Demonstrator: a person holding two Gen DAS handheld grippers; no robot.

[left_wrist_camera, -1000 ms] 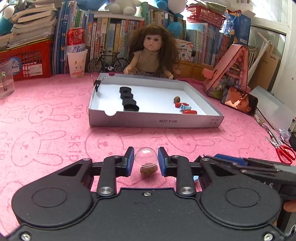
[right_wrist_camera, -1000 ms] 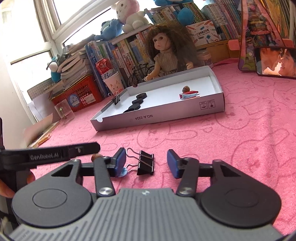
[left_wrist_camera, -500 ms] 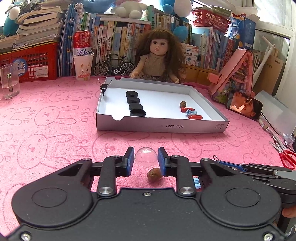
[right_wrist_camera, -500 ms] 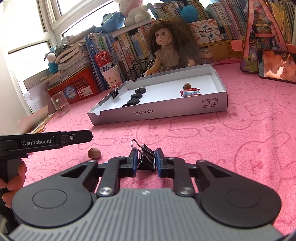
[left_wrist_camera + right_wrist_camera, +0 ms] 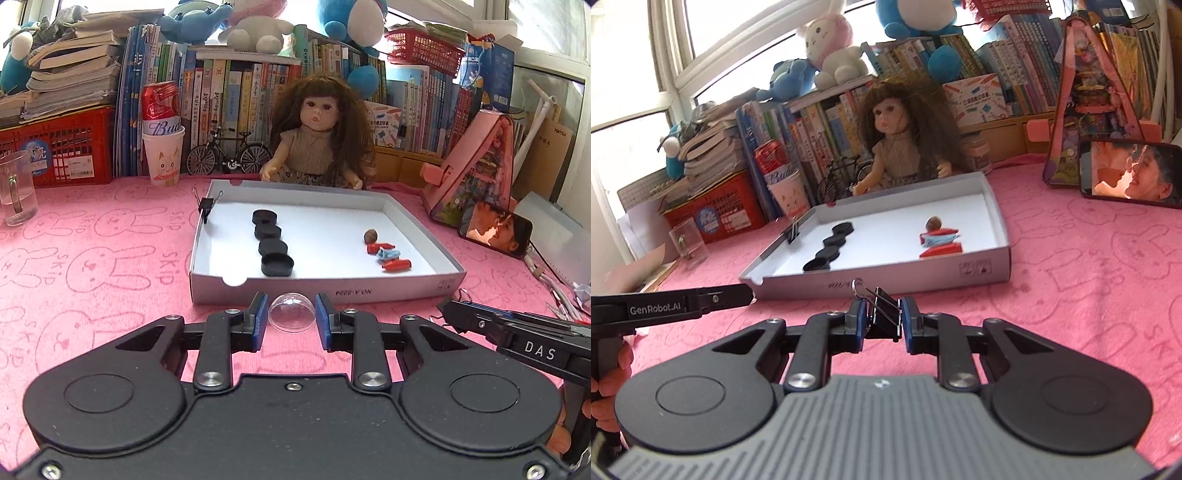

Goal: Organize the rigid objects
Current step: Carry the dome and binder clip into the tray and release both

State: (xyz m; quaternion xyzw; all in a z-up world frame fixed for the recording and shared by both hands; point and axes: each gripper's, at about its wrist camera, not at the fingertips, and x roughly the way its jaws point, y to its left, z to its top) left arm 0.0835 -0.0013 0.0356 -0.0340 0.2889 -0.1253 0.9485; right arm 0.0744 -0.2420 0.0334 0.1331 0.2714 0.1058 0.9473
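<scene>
both jaws closed: left gripper (image 5: pixel 291 320) on clear dome (image 5: pixel 291 312), right gripper (image 5: pixel 882 320) on binder clip (image 5: pixel 884 314). box (image 5: pixel 332 291) already holds black caps (image 5: pixel 271 245), clips, nut; these two remain.

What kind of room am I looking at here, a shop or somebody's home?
Most likely a home, perhaps a child's study corner. A long row of books lines the back with plush toys on top, a doll sits before them, and the table wears a pink bunny-print cloth.
</scene>
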